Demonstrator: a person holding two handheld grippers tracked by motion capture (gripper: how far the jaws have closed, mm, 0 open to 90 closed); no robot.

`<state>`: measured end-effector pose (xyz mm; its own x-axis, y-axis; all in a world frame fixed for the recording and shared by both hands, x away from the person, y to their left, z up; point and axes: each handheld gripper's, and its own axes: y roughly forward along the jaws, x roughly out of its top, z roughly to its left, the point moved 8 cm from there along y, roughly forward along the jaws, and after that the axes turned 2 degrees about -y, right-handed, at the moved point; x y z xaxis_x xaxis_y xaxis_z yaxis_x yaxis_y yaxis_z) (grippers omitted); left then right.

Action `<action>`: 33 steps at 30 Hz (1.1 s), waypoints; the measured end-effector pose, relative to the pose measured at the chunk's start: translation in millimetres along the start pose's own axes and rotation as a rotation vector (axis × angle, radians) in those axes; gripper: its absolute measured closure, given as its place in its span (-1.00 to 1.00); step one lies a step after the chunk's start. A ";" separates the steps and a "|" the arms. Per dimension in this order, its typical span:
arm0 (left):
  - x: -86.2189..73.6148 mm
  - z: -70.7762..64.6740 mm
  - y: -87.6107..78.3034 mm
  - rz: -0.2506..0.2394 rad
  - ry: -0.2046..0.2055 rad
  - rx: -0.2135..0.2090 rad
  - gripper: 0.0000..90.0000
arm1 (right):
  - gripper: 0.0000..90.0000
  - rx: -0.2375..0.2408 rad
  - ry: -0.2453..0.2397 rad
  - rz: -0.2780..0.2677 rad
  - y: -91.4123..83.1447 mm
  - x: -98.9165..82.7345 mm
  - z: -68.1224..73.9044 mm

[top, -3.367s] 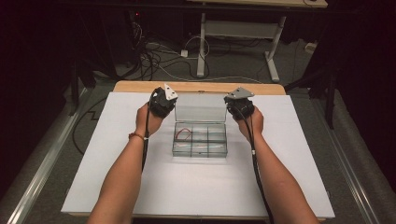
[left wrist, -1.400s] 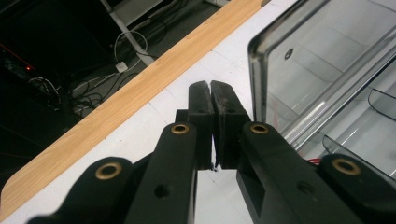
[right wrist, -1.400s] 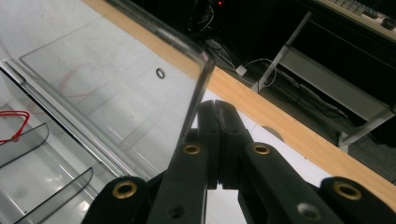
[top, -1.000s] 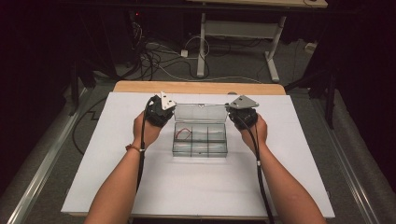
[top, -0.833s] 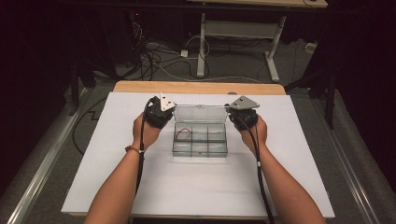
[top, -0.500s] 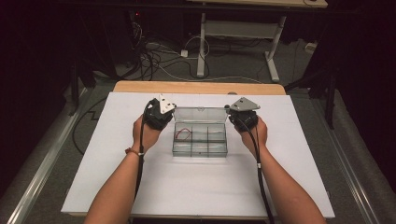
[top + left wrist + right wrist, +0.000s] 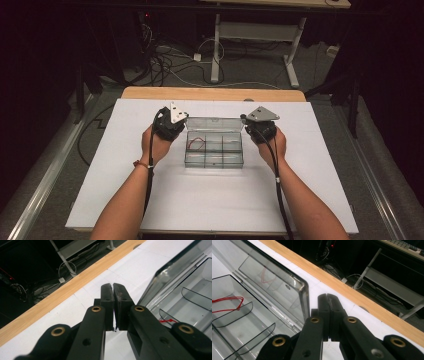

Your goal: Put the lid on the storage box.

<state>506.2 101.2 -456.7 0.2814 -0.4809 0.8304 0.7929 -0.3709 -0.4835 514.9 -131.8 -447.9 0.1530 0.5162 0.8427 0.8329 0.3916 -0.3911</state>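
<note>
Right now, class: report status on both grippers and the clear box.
Left gripper shut, empty. Right gripper shut, empty. Clear compartment box between them, lid open, red string inside. Nothing in the way.

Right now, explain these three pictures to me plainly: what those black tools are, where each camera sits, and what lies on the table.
A person holds a black two-jaw tool in each hand: the left gripper and the right gripper. The high view looks down from above the person's side of the table. The other two cameras ride on the grippers and look along their jaws. On the white tabletop sits a clear compartment box, its lid open, with a red loop in one compartment. Both grippers are shut and hold nothing, one at each end of the box.
</note>
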 end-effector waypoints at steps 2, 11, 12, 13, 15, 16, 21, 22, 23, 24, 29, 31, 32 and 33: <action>-0.3 -0.5 -0.3 0.001 0.003 0.002 0.88 | 1.00 -0.001 0.001 0.001 -0.4 -0.4 0.3; -2.8 -2.4 -2.1 0.015 0.019 -0.001 0.88 | 1.00 0.003 0.005 0.001 -2.1 -1.6 2.3; -3.2 -2.9 -2.2 0.015 0.018 -0.003 0.88 | 1.00 0.003 0.004 0.002 -2.2 -1.8 2.4; -3.3 -4.0 -2.4 0.013 0.022 -0.014 0.87 | 1.00 0.004 0.005 0.002 -2.4 -1.8 2.5; -3.1 -5.1 -2.8 0.014 0.033 0.008 0.87 | 1.00 0.002 -0.009 0.009 -2.7 -1.5 4.6; -2.9 -5.0 -3.0 0.015 0.038 0.019 0.87 | 1.00 -0.008 -0.018 0.006 -3.0 -1.1 4.7; -4.6 -6.6 -2.8 0.006 0.022 0.004 0.87 | 1.00 -0.005 -0.010 -0.001 -4.0 -3.9 6.4; -5.1 -6.7 -2.8 0.005 0.021 0.002 0.87 | 1.00 -0.007 -0.012 -0.001 -4.3 -4.6 7.1; -5.5 -7.2 -3.0 0.005 0.017 -0.003 0.87 | 1.00 -0.007 -0.009 -0.002 -4.6 -4.9 7.7; -6.0 -7.5 -3.2 0.005 0.019 -0.004 0.87 | 1.00 -0.007 -0.007 -0.002 -4.8 -5.2 8.0; -7.7 -8.9 -3.9 0.005 0.019 -0.003 0.87 | 1.00 -0.004 -0.006 -0.005 -5.4 -6.3 8.8; -8.0 -9.3 -4.1 0.005 0.018 -0.005 0.87 | 1.00 -0.002 -0.009 -0.005 -5.7 -6.8 9.2; -8.3 -9.5 -4.2 0.005 0.020 -0.005 0.87 | 1.00 -0.001 -0.009 -0.004 -5.8 -7.1 9.4; -8.6 -9.6 -4.4 0.006 0.021 -0.005 0.87 | 1.00 -0.001 -0.008 -0.004 -6.1 -7.4 9.8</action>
<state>495.1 99.3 -464.4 0.2743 -0.4997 0.8216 0.7888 -0.3717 -0.4895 503.4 -130.5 -455.5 0.1456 0.5209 0.8411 0.8339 0.3929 -0.3876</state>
